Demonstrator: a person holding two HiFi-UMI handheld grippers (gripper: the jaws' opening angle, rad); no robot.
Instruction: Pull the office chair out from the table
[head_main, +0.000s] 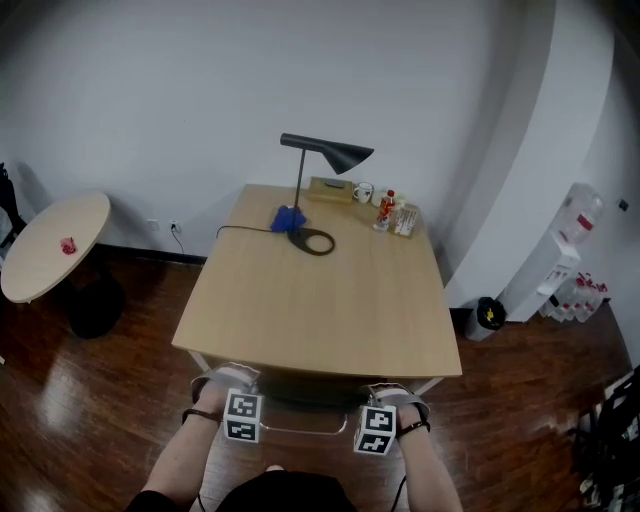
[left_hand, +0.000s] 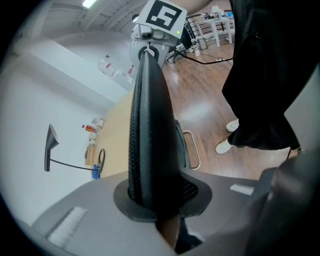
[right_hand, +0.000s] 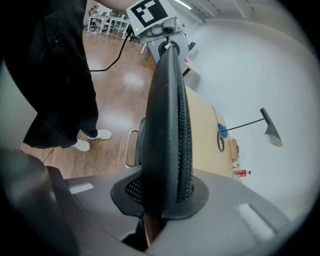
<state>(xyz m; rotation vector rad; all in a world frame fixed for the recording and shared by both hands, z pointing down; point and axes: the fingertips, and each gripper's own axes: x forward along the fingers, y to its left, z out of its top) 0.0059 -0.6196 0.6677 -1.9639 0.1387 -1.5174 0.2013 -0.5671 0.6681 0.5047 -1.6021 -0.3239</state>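
**Two grippers clamped on the chair back, chair tucked in at the desk**

Both tools sit closest to the person, side by side at the near edge of the desk. The left gripper (head_main: 236, 398) has its jaws pressed onto the top rim of the black mesh-backed office chair (left_hand: 149, 145). In the left gripper view, that rim runs straight up between the jaws. The right gripper (head_main: 384, 404) is closed the same way on the same rim, further along to the right. Each gripper view shows the other gripper's marker cube at the far end of the rim.

The chair stands between the person and the light wooden rectangular table (head_main: 320, 310). Its back is just beside the table's near edge, and its seat is hidden under the top.

Several things stand near the far end of the tabletop:
- a black desk lamp with a ring base (head_main: 325, 160)
- a small blue object (head_main: 288, 217)
- a flat wooden box (head_main: 330, 188)
- a white mug (head_main: 363, 191)
- a red-capped bottle (head_main: 385, 208)

Off to the left stands a round pale side table (head_main: 40, 265) carrying a small red item (head_main: 68, 245). At the right wall are a small black bin (head_main: 487, 317) and a white water dispenser (head_main: 560, 260).
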